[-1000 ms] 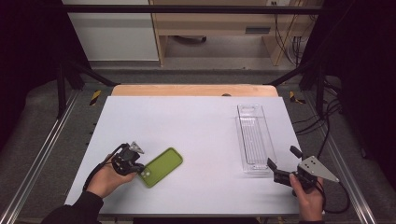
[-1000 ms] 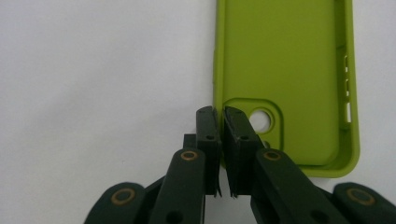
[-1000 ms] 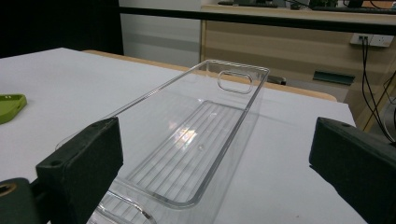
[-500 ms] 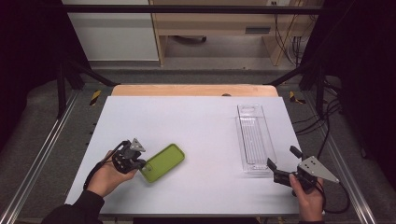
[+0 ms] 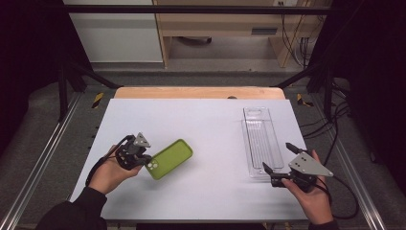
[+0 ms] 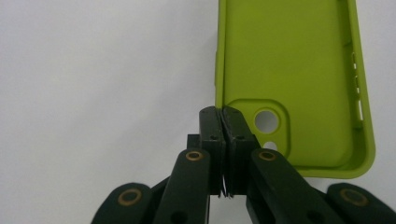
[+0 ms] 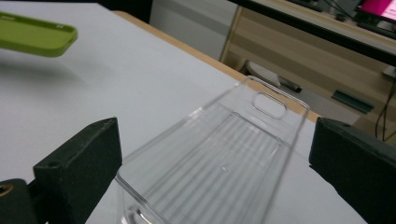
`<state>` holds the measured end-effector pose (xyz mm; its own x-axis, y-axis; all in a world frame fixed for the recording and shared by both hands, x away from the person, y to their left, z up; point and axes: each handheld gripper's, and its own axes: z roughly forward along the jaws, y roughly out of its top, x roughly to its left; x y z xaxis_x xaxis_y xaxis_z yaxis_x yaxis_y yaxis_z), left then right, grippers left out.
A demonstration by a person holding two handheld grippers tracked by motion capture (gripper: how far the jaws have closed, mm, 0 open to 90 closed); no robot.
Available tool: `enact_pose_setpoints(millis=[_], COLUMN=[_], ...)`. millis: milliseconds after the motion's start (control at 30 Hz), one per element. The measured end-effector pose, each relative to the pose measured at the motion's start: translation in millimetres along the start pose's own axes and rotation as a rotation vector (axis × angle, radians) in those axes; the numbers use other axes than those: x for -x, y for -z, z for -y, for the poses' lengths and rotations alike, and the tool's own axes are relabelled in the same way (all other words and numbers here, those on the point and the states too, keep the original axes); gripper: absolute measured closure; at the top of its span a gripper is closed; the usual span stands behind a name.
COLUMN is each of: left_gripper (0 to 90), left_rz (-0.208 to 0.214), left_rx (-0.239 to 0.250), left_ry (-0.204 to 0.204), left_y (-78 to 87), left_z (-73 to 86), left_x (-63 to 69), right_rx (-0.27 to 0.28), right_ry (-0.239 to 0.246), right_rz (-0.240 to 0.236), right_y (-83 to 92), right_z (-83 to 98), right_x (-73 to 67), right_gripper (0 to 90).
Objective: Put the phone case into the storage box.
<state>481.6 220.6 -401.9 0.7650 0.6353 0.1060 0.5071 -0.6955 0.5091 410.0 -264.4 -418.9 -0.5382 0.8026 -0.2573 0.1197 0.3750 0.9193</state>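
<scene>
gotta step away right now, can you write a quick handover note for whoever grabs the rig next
Left gripper: shut on the green phone case, pinching the edge of its camera-hole end; the case is raised off the white table with its shadow below.
Right gripper: open, holding nothing, jaws standing either side of the near end of the clear plastic tray.
Tray: empty, flat on the right side of the table.
Done: case picked up.
Left, as it looks: probably grip or steady the tray and carry the case across to it; where the case is meant to go cannot be told for sure.
</scene>
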Motion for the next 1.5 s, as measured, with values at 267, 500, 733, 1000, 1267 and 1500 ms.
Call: enact_pose_setpoints(millis=[267, 500, 733, 1000, 1267, 1500], left_gripper=[88.1, 88.1, 88.1, 88.1, 88.1, 88.1], left_rz=[-0.003, 0.0, -0.001, 0.0, 0.004, 0.01], left_rx=[0.001, 0.0, -0.008, -0.009, -0.021, -0.03], left_ry=[-0.041, -0.064, -0.082, -0.117, -0.151, -0.175], left_y=[7.1, 9.0, 9.2, 11.4, 10.5, 7.7], left_z=[-15.4, -25.3, -30.0, -42.1, -50.3, -56.2], left_x=[4.5, 9.1, 13.5, 23.6, 32.9, 37.3], right_rx=[-0.053, -0.117, -0.161, -0.187, -0.211, -0.22], right_ry=[0.152, 0.289, 0.373, 0.443, 0.483, 0.525], right_rz=[-0.118, -0.258, -0.351, -0.384, -0.423, -0.464], right_y=[-22.5, -49.0, -72.7, -91.0, -101.4, -108.1], right_z=[-41.9, -68.1, -83.5, -93.7, -93.4, -94.3], right_x=[-18.5, -48.5, -73.1, -87.9, -102.8, -118.9], right_gripper=[4.9, 6.4, 7.4, 9.4, 11.2, 14.7])
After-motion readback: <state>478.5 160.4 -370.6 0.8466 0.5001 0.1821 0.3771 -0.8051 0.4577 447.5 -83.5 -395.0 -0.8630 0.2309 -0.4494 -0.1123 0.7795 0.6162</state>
